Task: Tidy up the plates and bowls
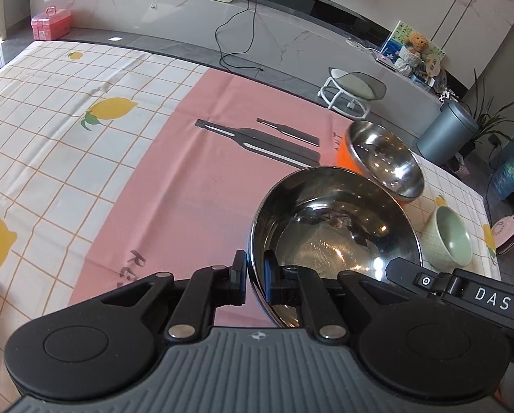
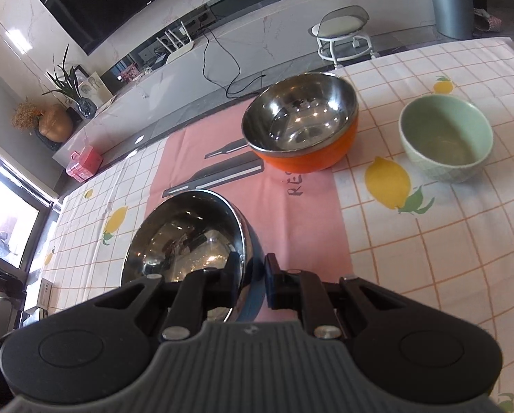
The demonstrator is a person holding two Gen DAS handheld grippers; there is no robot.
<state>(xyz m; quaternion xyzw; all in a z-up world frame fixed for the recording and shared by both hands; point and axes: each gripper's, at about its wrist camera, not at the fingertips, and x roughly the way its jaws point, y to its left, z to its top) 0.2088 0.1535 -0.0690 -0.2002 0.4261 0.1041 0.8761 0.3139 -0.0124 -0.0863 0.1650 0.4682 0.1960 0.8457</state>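
Two grippers hold one shiny round steel bowl (image 1: 336, 237) above a table (image 1: 50, 130). The left gripper (image 1: 255, 277) pinches its near rim; the right gripper (image 2: 252, 282) pinches the opposite rim. Beyond them sit an orange-sided steel bowl (image 2: 301, 124) and a pale green ceramic bowl (image 2: 446, 137).

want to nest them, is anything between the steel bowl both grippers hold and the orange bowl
Nothing visible: only bare pink cloth lies between the steel bowl and the orange bowl, which is empty.
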